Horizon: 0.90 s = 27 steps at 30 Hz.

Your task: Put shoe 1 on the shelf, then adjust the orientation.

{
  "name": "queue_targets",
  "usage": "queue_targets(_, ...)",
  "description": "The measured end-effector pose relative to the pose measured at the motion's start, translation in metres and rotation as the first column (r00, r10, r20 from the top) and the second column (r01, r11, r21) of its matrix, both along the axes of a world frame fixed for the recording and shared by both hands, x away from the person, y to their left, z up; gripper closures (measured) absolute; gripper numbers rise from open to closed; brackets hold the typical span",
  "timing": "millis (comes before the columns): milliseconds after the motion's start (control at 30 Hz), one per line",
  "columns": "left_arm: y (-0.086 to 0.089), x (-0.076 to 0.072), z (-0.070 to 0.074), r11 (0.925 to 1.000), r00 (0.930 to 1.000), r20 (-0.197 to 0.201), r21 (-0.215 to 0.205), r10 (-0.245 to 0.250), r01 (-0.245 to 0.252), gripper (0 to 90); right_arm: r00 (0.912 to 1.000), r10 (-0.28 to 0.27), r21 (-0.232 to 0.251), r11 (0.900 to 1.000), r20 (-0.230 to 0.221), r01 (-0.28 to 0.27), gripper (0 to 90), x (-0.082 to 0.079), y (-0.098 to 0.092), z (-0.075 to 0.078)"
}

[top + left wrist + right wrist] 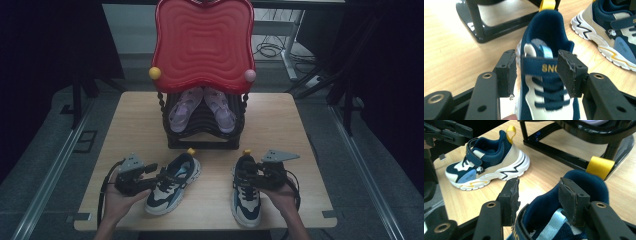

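High view: two matching navy-and-white sneakers lie near the front edge of the tabletop (300, 150), heels toward the black rack (202, 131) at the middle of the back half. The left sneaker (172, 184) sits left of centre, angled; the right sneaker (246, 192) sits right of centre, roughly square to the front edge. The left claw (159, 175) meets the left sneaker at its strap, and the right claw (250, 176) sits over the collar of the right sneaker. Each shoe is approached at its opening (likely the firmest part to lift by). A pair of lilac sandals (202, 107) already fills the rack's upper tier beneath the red wavy panel (202, 42), so any placing would have to go lower or elsewhere.

Left gripper view: the left claw (536, 72) stands wide, its pads astride the strap marked "SNO" on the left sneaker (546, 32); I judge them not pressing. The yellow heel loop (548, 5) points at the rack's base (477, 27), which stands close behind. The other sneaker (609, 32) lies toward the right.

Right gripper view: the right claw (539, 200) is also wide, one pad outside the collar of the right sneaker (584, 182), the other over its opening; no squeeze is evident. The rack's base rail (564, 155) stands just behind the heel loop (600, 166), limiting any push backward. The left sneaker (489, 162) lies well apart.
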<state>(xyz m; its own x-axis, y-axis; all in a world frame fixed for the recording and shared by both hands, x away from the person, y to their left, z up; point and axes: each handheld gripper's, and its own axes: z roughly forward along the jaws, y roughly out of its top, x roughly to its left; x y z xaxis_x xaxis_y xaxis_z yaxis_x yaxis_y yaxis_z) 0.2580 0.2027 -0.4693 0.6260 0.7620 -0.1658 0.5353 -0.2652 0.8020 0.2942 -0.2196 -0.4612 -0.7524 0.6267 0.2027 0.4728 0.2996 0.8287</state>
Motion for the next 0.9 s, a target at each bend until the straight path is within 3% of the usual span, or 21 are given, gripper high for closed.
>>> queue_targets(233, 0.007, -0.002, 0.000, 0.9998, 0.9998, -0.013, -0.012, 0.016, -0.016, 48.8, 1.0000, 0.004, 0.003, 1.000, 0.006, -0.004, 50.6, -0.004, -0.002, -0.004)
queue_targets(633, -0.001, -0.014, 0.016, 0.9992, 0.9994, -0.013, -0.025, -0.031, 0.030, 49.1, 0.9994, -0.030, 0.021, 0.999, 0.019, 0.030, 50.6, -0.009, -0.014, -0.002)
queue_targets(667, -0.003, -0.015, 0.017, 0.9992, 0.9993, -0.008, -0.020, -0.036, 0.036, 50.8, 0.9992, -0.034, 0.020, 0.999, 0.019, 0.034, 50.6, -0.009, -0.015, -0.002)
queue_targets(700, -0.005, -0.017, 0.018, 0.9991, 0.9991, -0.005, -0.012, -0.042, 0.042, 59.0, 0.9989, -0.044, 0.023, 0.999, 0.017, 0.044, 50.7, -0.010, -0.017, -0.001)
queue_targets(733, -0.007, -0.018, 0.019, 0.9989, 0.9989, -0.003, -0.004, -0.047, 0.047, 59.0, 0.9989, -0.044, 0.023, 0.999, 0.017, 0.044, 50.7, -0.010, -0.017, -0.001)
queue_targets(800, -0.012, -0.021, 0.018, 0.9978, 0.9978, -0.010, -0.005, -0.066, 0.066, 70.4, 0.9987, -0.046, 0.027, 0.999, 0.020, 0.046, 50.7, -0.011, -0.019, 0.000)
queue_targets(900, -0.019, -0.022, 0.018, 0.9949, 0.9945, -0.029, -0.006, -0.101, 0.100, 76.7, 0.9987, -0.042, 0.026, 0.999, 0.030, 0.041, 50.7, -0.011, -0.020, 0.001)
